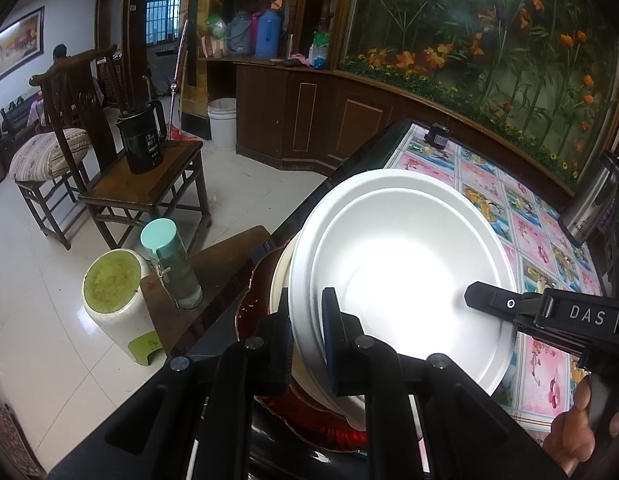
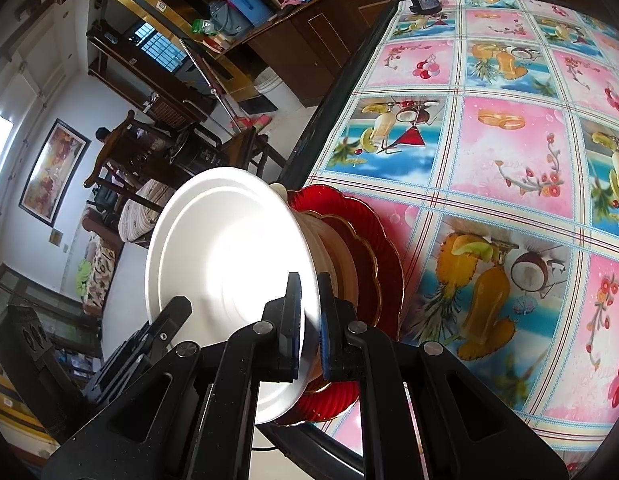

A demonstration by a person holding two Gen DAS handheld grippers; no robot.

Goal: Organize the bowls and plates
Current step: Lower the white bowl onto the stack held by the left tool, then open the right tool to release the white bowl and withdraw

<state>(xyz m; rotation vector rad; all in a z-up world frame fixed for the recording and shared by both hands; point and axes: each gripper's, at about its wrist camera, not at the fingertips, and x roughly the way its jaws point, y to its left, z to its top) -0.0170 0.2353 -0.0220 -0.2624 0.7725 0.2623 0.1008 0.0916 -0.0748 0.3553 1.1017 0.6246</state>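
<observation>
- White matte shallow bowl (image 1: 405, 264), round, with a broad flat rim and a stepped ring inside; a bright glare sits on its floor.
- It tops a stack: cream bowls (image 2: 333, 256) nested below, then red ribbed glass plates with gilt scalloped edges (image 2: 373, 240).
- The stack stands near the dark edge of the table, on a glossy pink-and-blue fruit-print tablecloth (image 2: 509, 152).
- Left gripper (image 1: 309, 328): black fingers straddle the near rim of the white bowl, jaws nearly together with the rim between the pads; whether both pads press on it I cannot tell.
- Right gripper (image 2: 309, 320): jaws closed tight on the opposite rim of the same bowl, one blue-faced pad inside, one outside.
- In the left view the right gripper's finger (image 1: 493, 300) lies over the bowl's far rim; a hand (image 1: 581, 424) holds its grip.
- Off the table: mint-capped bottle (image 1: 173, 260) on a brown stool, beside a white-and-green stool (image 1: 117, 300).
</observation>
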